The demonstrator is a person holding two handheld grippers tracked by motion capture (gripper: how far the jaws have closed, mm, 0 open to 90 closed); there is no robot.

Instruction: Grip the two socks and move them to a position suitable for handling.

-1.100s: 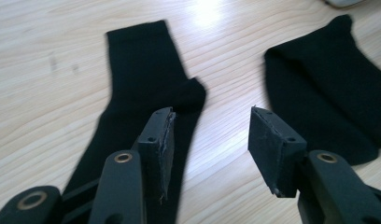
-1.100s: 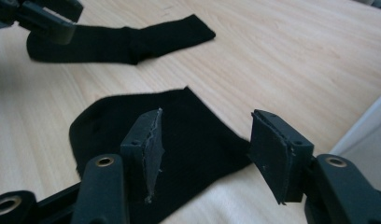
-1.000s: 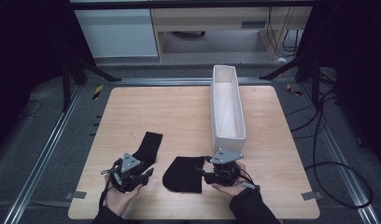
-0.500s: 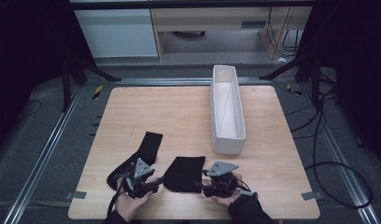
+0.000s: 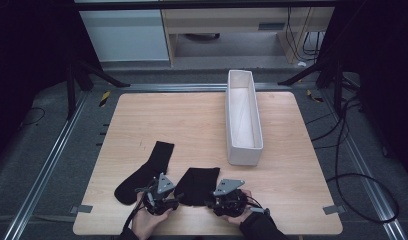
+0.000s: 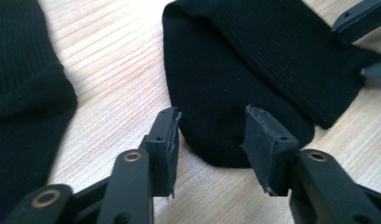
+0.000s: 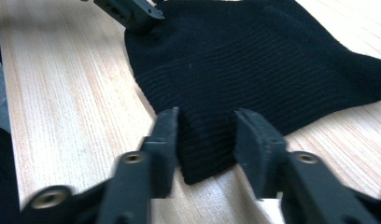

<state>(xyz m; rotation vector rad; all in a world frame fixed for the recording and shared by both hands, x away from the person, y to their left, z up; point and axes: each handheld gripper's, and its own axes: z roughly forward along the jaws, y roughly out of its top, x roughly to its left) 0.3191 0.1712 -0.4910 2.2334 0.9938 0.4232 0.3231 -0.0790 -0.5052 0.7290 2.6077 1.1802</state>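
Observation:
A folded black sock (image 5: 198, 184) lies near the table's front edge, with a second black sock (image 5: 142, 175) stretched out to its left. My left gripper (image 5: 176, 201) lies low at the folded sock's near left corner. In the left gripper view (image 6: 211, 122) the rounded end of the sock (image 6: 235, 79) sits between its jaws, which have just been closing and do not pinch it. My right gripper (image 5: 210, 203) is at the near right corner. In the right gripper view (image 7: 205, 122) that corner of the sock (image 7: 254, 60) fills the gap between its narrowing jaws.
A long white box (image 5: 244, 117) stands open at the right of the wooden table (image 5: 192, 120). Its near end is just beyond my right hand. Dark floor, rails and cables surround the table.
Both hands have sunk toward the table and drawn in to the folded sock's near corners. Both pairs of jaws have narrowed, the right pair more.

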